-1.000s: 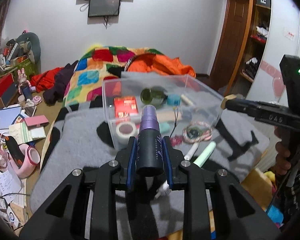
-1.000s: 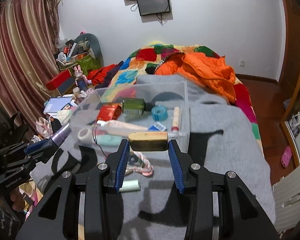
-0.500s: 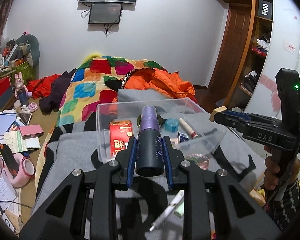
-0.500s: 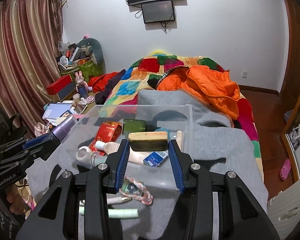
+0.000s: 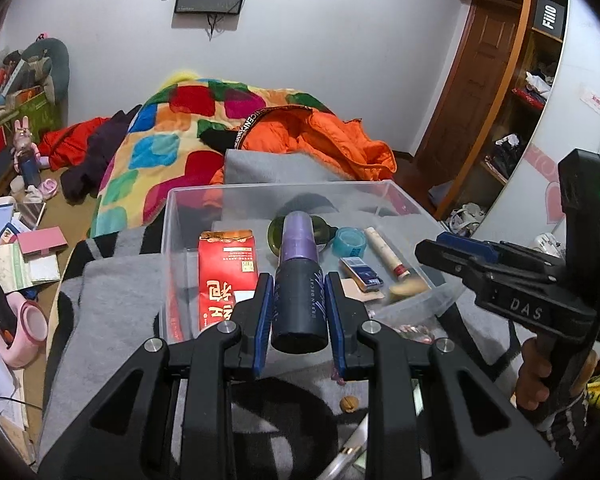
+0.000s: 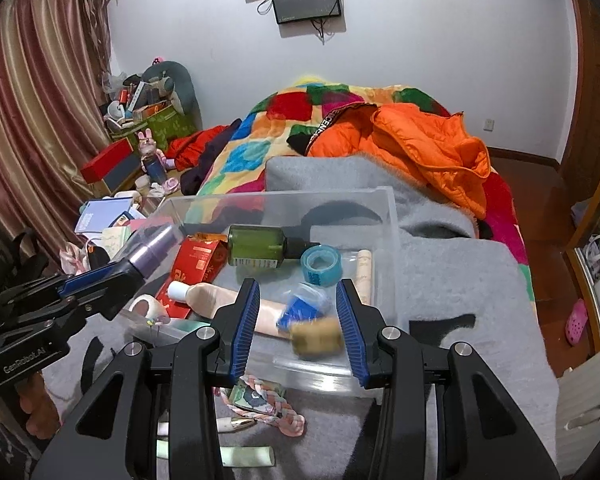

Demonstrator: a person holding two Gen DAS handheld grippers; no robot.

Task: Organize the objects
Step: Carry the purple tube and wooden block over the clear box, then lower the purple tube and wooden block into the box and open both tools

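Note:
My left gripper (image 5: 299,292) is shut on a dark spray bottle with a purple cap (image 5: 299,280), held just in front of the clear plastic bin (image 5: 188,208). My right gripper (image 6: 297,312) is open over the bin's (image 6: 384,216) near right corner. A tan block (image 6: 318,336), blurred, is loose between its fingers and falling into the bin; it also shows in the left wrist view (image 5: 408,287). The bin holds a red packet (image 5: 227,276), a green bottle (image 6: 256,246), a blue tape roll (image 6: 321,265), a cream tube (image 6: 208,300) and a small blue box (image 5: 360,274).
The bin sits on a grey blanket (image 6: 460,280) on a bed. In front of it lie a braided band (image 6: 268,404), a pale green stick (image 6: 244,456) and a pen (image 5: 348,456). An orange jacket (image 6: 420,144) and patchwork quilt (image 5: 160,148) lie behind. Floor clutter (image 5: 16,264) is left.
Both grippers moved forward and closer to the bin. My right gripper opened and let go of the tan block, which is dropping into the bin. The left still holds the spray bottle.

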